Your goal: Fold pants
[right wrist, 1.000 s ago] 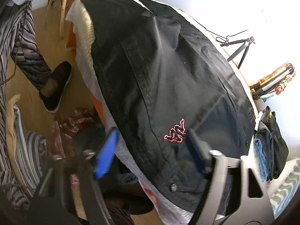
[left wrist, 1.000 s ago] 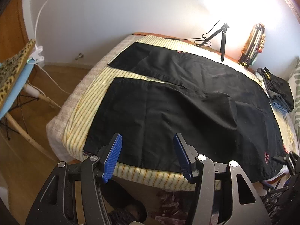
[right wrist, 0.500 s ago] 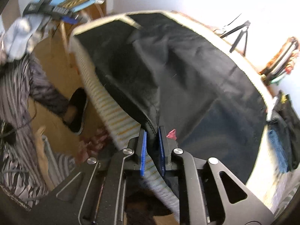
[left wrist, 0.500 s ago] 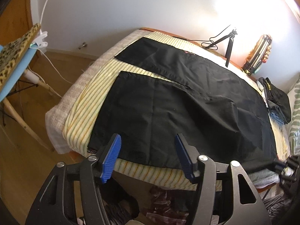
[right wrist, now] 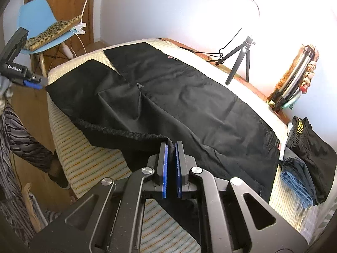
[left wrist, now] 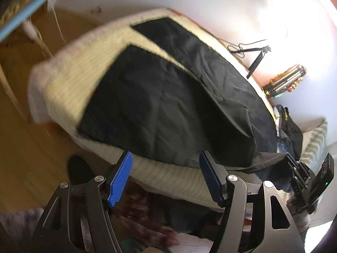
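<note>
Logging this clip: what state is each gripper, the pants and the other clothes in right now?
left gripper: open, holding nothing, near the bed edge.
right gripper: shut on the pants' near edge.
black pants: spread on the bed, legs apart, near edge lifted.
folded clothes: stacked beside the waistband.
tripod: standing upright.

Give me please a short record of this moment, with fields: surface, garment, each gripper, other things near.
surface: bed with striped cover
garment: black pants spread flat, legs apart toward the far end
right gripper: shut on the pants' near edge, lifting it a little
left gripper: open, at the near edge of the bed, touching no cloth
other things: folded clothes beside the waistband; tripod at the bed's far side; blue chair by the wall
</note>
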